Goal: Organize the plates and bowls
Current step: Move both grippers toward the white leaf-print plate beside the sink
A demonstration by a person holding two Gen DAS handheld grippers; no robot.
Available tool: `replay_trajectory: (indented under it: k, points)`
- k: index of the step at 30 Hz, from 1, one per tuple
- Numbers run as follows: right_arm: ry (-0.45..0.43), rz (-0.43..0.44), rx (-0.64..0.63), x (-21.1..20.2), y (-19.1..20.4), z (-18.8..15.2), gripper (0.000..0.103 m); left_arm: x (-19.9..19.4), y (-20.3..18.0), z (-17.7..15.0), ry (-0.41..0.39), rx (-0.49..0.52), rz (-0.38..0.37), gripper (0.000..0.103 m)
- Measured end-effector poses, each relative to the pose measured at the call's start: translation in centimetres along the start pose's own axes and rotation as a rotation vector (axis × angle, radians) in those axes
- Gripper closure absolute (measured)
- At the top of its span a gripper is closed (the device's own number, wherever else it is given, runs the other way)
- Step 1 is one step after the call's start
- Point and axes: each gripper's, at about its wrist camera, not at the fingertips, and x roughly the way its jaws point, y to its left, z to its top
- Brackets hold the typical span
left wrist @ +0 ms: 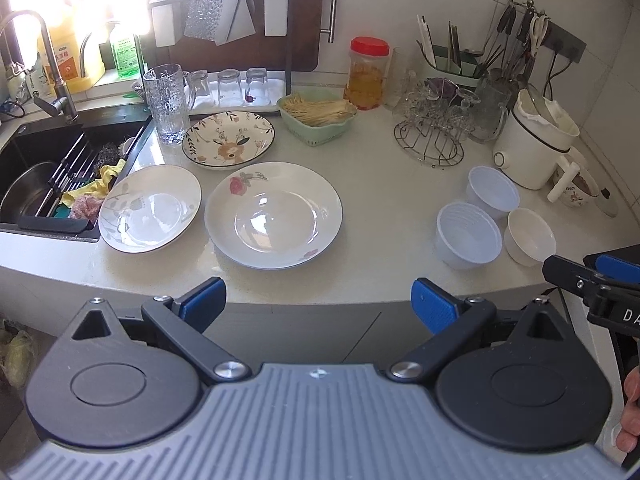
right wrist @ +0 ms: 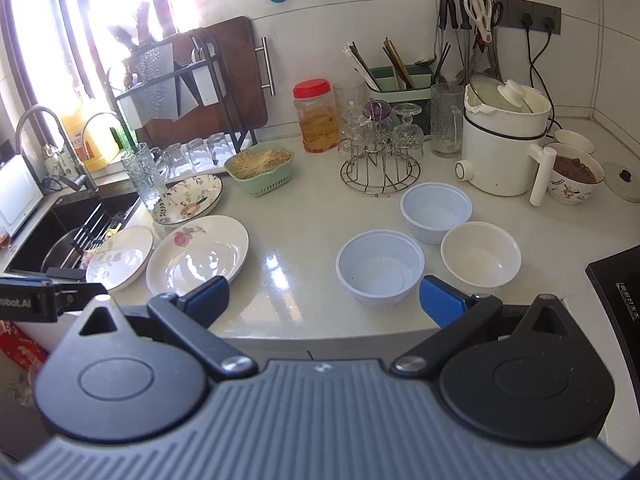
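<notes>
Counter (left wrist: 380, 208); "obot.AI" on left claw (right wrist: 24, 303)

2 wrist views off the counter (left wrist: 380, 208) edge, facing its dishes.

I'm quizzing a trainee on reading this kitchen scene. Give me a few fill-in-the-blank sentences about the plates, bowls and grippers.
1. The number of plates lying on the counter is ____.
2. The plate with the pink rose lies between the grey-leaf plate and the ____ small bowls.
3. The left gripper and right gripper both have their fingers ____.
4. The jar behind the green basket has a ____ lid.

Missing words: three; three; open; red
</notes>
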Motion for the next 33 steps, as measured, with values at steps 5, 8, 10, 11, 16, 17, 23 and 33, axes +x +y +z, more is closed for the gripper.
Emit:
replay_trajectory:
  k: [5, 8, 10, 11, 16, 17, 23, 33]
  points:
    - [0.001, -0.009, 0.027, 0.3, 0.0, 0.2, 0.000, -0.9, 0.4, 0.2, -0.010, -0.002, -0.008, 0.002]
    - [-0.026, -0.026, 0.026, 0.5, 0.4, 0.1, 0.000, -0.6, 1.0, -0.4, -0.022, -0.013, -0.009, 0.002]
    - [-0.041, -0.018, 0.015, 0.6, 0.9, 0.1, 0.000, -0.2, 1.6, -0.4, -0.008, -0.028, 0.001, 0.002]
    - [-0.042, -0.018, 0.014, 0.7, 1.1, 0.2, 0.000, -0.1, 2.0, -0.3, -0.010, -0.036, -0.001, 0.002]
    - [-0.038, -0.012, 0.015, 1.4, 2.4, 0.5, 0.000, -0.1, 2.9, 1.0, -0.046, -0.003, 0.039, 0.002]
    - [-0.040, -0.001, 0.017, 1.3, 2.6, 0.5, 0.000, -0.1, 3.1, 1.3, -0.046, -0.001, 0.028, 0.002]
    - [-0.053, 0.021, -0.004, 1.6, 4.4, 1.2, 0.000, 0.4, 4.0, 3.3, -0.036, 0.014, -0.003, 0.002]
    - [-0.048, 0.067, 0.021, 4.2, 8.1, 2.2, 0.000, 2.9, 8.2, 5.4, -0.014, 0.032, -0.003, 0.002]
